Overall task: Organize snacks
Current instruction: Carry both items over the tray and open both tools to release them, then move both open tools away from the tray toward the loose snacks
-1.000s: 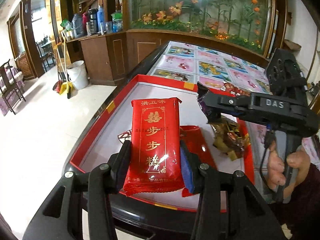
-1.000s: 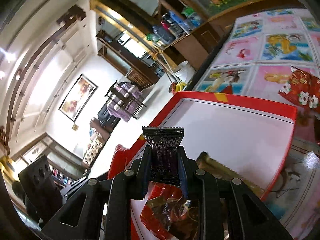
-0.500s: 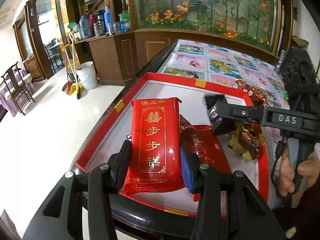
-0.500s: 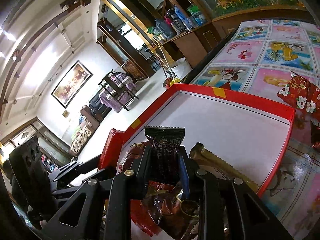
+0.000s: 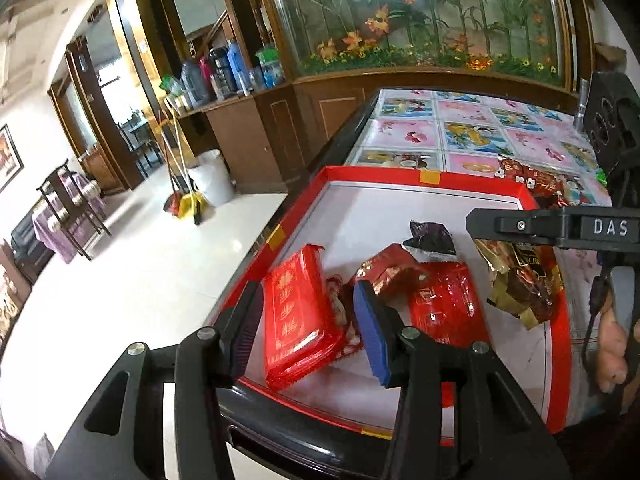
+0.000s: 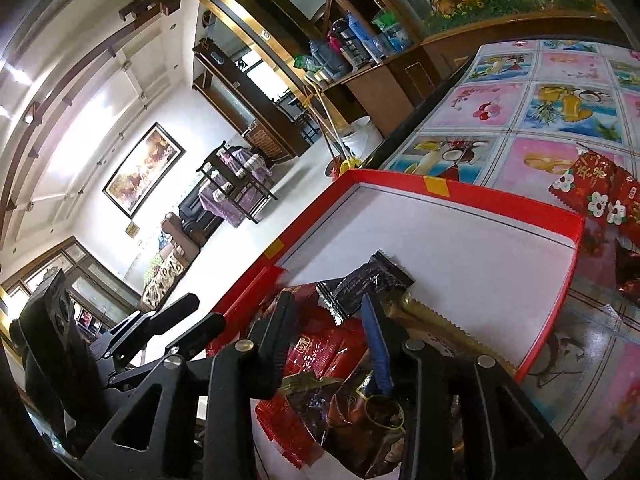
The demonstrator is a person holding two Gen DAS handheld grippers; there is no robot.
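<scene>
Picture-tiled table [image 5: 404, 136] carries red-rimmed white tray [image 5: 424, 179]; flat red foil snack packet [image 5: 298, 312] lies inside, left gripper [image 5: 306, 316] and right gripper [image 6: 330, 342] both spread, empty; packet judged light, slippery, crushable: pinch long edges.

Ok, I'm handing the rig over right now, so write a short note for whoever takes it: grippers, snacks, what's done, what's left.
Left gripper: open, nothing gripped; the flat red packet lies in the red tray between its fingers.
Right gripper: open, over the pile; the dark packet lies in the tray just ahead.
Also in the tray: another red packet and a brown-and-gold bag.
Done: those snacks are in the tray.
Left: the flowered red bags are on the table beyond the tray; they probably go in next.
</scene>
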